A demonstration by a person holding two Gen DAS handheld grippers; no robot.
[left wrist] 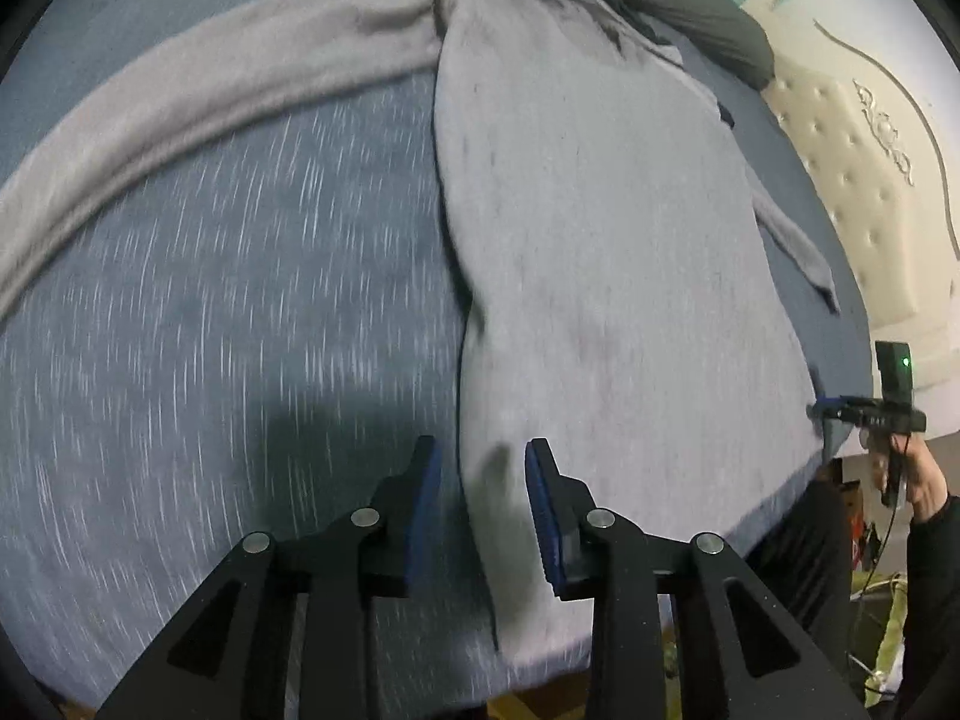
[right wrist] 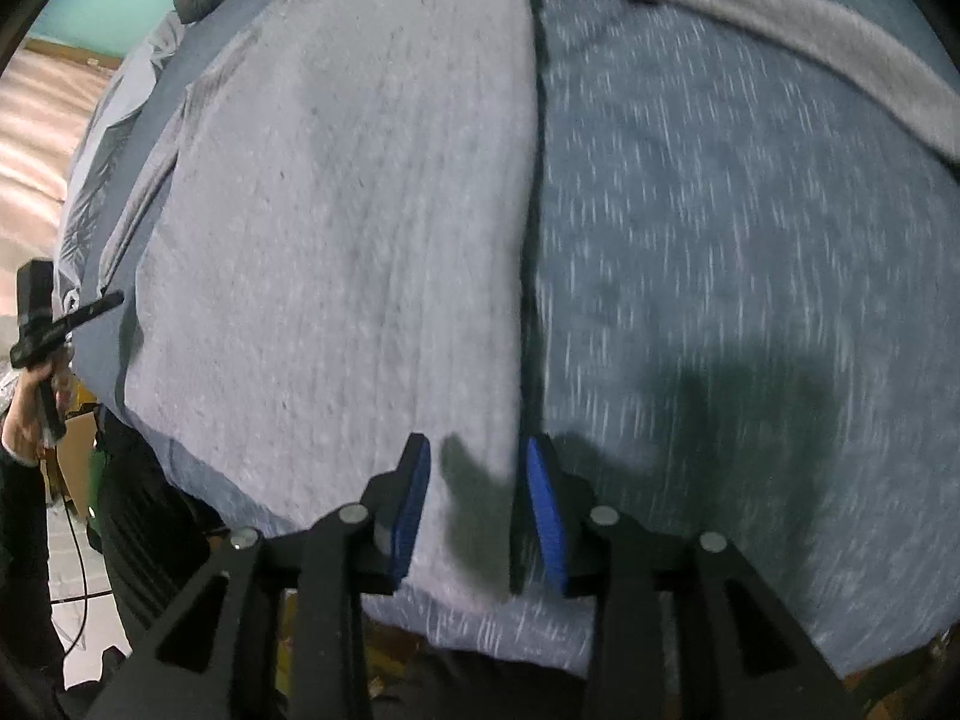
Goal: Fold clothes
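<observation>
The grey garment [left wrist: 600, 276] is lying flat on the blue bedsheet [left wrist: 240, 276], one sleeve [left wrist: 180, 96] stretching away sideways. For a neat fold, both grippers should be pinching the near hem evenly. The left gripper [left wrist: 483, 510] is pointing steeply down over the garment's edge, released, nothing between its pads. The right gripper [right wrist: 477, 510] is hovering likewise, also released and empty.

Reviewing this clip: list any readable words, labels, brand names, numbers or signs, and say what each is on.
None can be read.
Other tool's black body: small pale marks, too small and blurred to read.
Grey garment: no print or tag visible.
Blue bed sheet: only white flecks, no text.
</observation>
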